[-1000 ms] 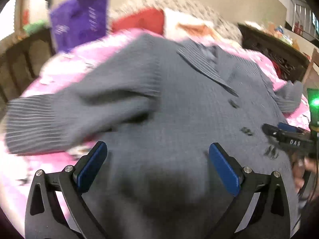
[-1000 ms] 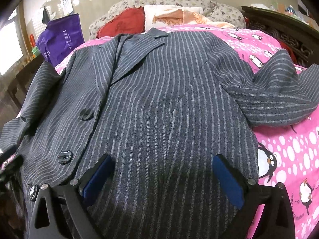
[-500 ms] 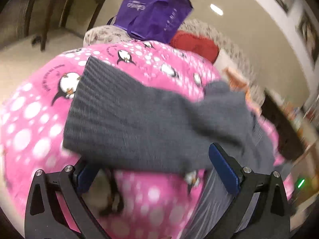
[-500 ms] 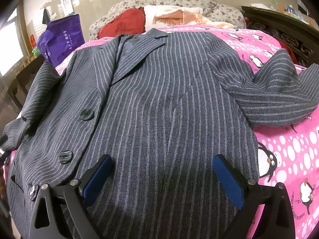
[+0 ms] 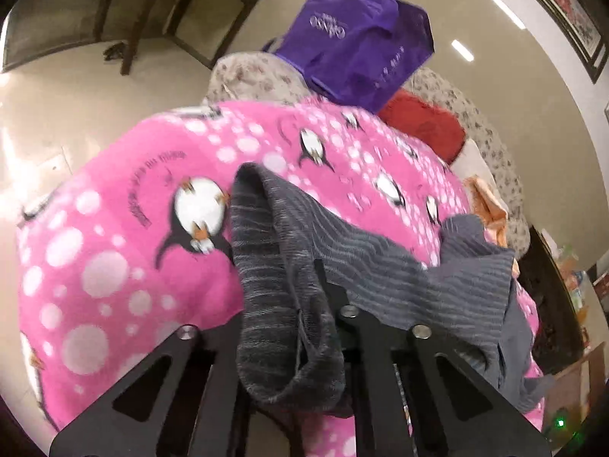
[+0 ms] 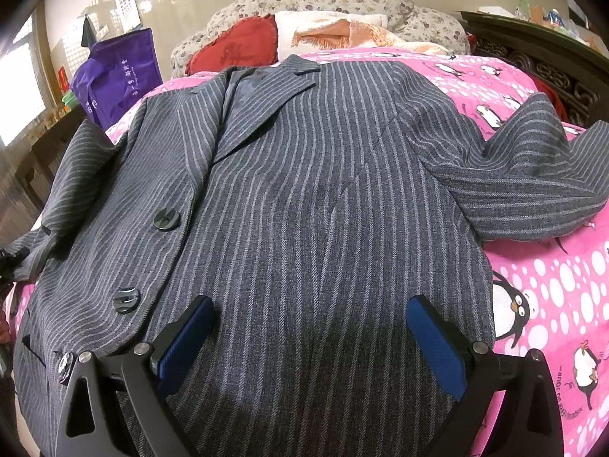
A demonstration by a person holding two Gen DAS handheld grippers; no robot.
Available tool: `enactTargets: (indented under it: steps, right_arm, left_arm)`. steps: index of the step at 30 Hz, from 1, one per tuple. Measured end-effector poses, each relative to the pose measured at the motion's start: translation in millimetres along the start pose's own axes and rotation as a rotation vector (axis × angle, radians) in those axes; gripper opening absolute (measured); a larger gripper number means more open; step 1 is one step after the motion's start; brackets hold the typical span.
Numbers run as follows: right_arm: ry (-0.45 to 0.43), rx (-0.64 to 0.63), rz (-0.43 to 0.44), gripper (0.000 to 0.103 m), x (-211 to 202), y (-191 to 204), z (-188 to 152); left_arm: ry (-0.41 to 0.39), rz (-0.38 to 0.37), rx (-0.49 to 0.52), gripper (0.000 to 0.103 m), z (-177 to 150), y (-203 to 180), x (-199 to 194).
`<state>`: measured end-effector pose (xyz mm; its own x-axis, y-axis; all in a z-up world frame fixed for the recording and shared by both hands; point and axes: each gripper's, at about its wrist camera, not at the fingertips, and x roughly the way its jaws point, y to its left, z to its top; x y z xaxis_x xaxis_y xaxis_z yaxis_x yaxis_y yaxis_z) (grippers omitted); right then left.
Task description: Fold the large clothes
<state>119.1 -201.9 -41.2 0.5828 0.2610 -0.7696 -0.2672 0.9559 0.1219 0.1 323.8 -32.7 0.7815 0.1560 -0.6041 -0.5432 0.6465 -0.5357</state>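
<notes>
A grey pinstriped jacket (image 6: 323,198) lies front-up on a pink penguin blanket (image 6: 548,304), collar toward the pillows. Its right sleeve (image 6: 533,182) is crumpled on the blanket. My right gripper (image 6: 310,337) is open and empty, hovering over the jacket's lower front. My left gripper (image 5: 304,304) is shut on the cuff of the jacket's left sleeve (image 5: 281,297); the fabric hides the fingertips. The sleeve runs off to the right over the blanket (image 5: 114,266).
A purple bag (image 5: 354,38) stands at the bed's left side, also in the right wrist view (image 6: 118,76). A red heart cushion (image 6: 236,49), a peach towel (image 6: 342,30) and floral pillows lie at the head. A dark carved headboard (image 6: 540,53) is at the right.
My left gripper swung from over the jacket's front to the left sleeve, then shut on its cuff. The right gripper has stayed in place, open.
</notes>
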Motion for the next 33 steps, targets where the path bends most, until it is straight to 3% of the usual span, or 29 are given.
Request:
enactTargets:
  steps: [4,6,8,11,14,18,23,27,30,33]
  right_arm:
    - [-0.022,0.058,0.026,0.1,-18,-15,-7]
    - [-0.025,0.048,-0.006,0.1,-30,-26,-16]
    - [-0.012,0.054,-0.029,0.1,-36,-37,-25]
    - [-0.006,0.092,-0.026,0.1,-40,-51,-38]
    - [-0.016,0.108,-0.031,0.1,-39,-57,-44]
    - [-0.027,0.088,-0.051,0.1,-38,-53,-47]
    - [-0.042,0.093,-0.033,0.101,-42,-57,-52]
    - [-0.051,0.086,-0.031,0.101,-48,-60,-59]
    - [-0.042,0.075,-0.037,0.101,-52,-60,-62]
    - [-0.031,0.068,-0.054,0.1,-62,-63,-62]
  left_arm:
    - [-0.229,0.086,-0.029,0.004,35,13,-48]
    - [-0.34,0.138,-0.062,0.004,53,27,-77]
    - [-0.358,0.129,-0.057,0.004,63,26,-84]
    - [-0.319,0.045,0.06,0.004,55,-15,-78]
    - [-0.225,-0.142,0.197,0.004,31,-86,-61]
    - [-0.042,-0.386,0.43,0.004,-34,-204,-26]
    - [0.19,-0.567,0.583,0.004,-122,-313,29]
    - [0.398,-0.611,0.597,0.004,-181,-352,81]
    - [0.514,-0.548,0.639,0.008,-213,-362,109]
    - [0.595,-0.553,0.627,0.023,-223,-357,112]
